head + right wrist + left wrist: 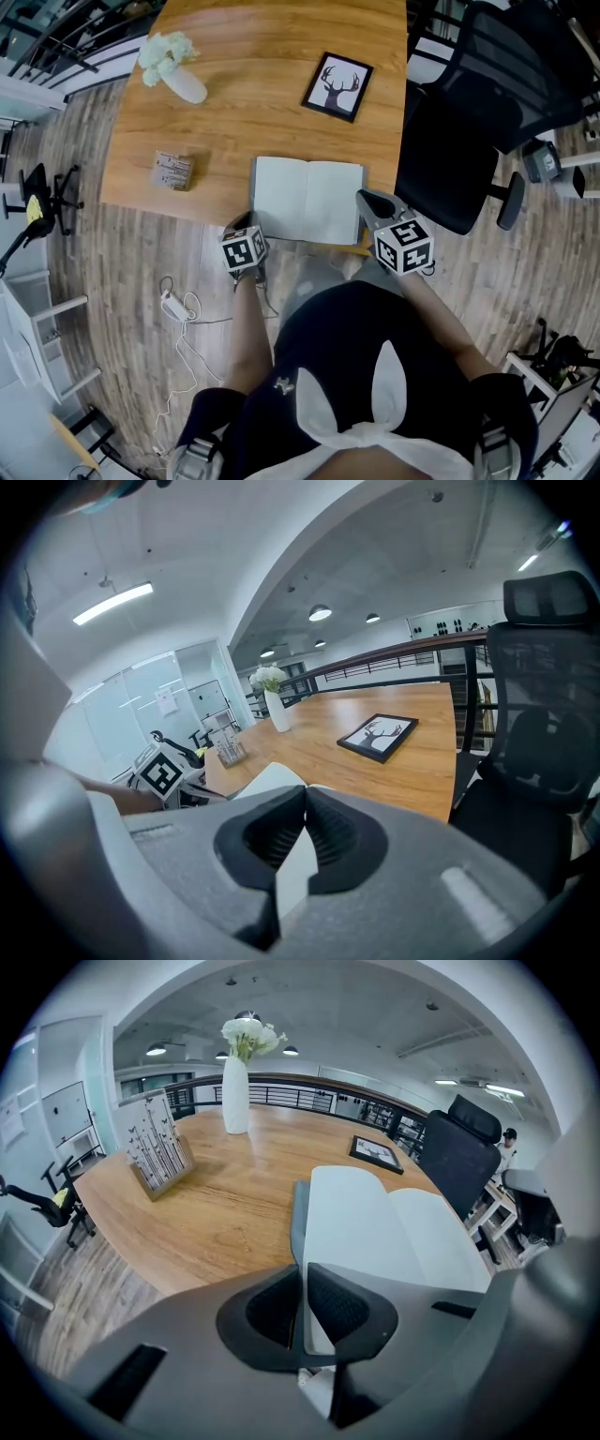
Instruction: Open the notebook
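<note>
At the table's (272, 103) far left corner stood a white vase (184, 84) of pale flowers, and nearer its left edge a small card holder (173, 171); both sat well apart from the work, so they did not get in the way.

At the table's near edge the left gripper (247, 223) pointed steeply down. Its jaws were almost together, pinched on the thin grey left cover of the notebook (307, 199), whose edge ran straight into the narrow slit between the pads in the left gripper view (302, 1283). Holding there probably pinned that side flat.

The notebook lay at the middle of the table's near edge, already spread open. It showed two blank, pale pages with a shallow fold down the spine and a grey cover showing along its left side (375, 1218).

The right gripper (367, 200) was at the table's near edge too, its jaws closed on a white sheet that passed between the pads (304, 808), apparently the right-hand page or cover, held to keep the book from springing shut.

Farther up the table lay a framed deer picture (337, 86), and past the table's right edge stood a black chair (459, 141).
</note>
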The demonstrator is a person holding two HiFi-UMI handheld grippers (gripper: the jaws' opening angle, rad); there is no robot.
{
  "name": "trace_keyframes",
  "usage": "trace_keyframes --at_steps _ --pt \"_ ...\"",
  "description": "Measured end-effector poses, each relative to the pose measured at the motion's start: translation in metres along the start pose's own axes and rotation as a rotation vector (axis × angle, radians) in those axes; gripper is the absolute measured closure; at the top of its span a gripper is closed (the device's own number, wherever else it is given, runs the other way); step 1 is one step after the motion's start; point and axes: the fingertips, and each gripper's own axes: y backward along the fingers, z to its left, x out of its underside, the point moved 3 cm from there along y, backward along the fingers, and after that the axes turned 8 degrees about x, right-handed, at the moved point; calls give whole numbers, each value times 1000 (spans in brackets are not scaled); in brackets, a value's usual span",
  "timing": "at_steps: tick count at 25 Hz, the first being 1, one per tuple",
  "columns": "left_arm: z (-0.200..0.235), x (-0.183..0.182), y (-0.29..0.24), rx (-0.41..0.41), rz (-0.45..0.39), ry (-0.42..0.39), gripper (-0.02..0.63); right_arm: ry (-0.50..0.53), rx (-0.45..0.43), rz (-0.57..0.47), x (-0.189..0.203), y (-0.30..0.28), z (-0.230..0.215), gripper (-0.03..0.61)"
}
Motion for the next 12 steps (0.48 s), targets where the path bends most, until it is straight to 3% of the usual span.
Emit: trace_keyframes --at_steps 12 --pt "4 6 -7 -1 13 -15 568 -5 20 -6 0 10 -7 580"
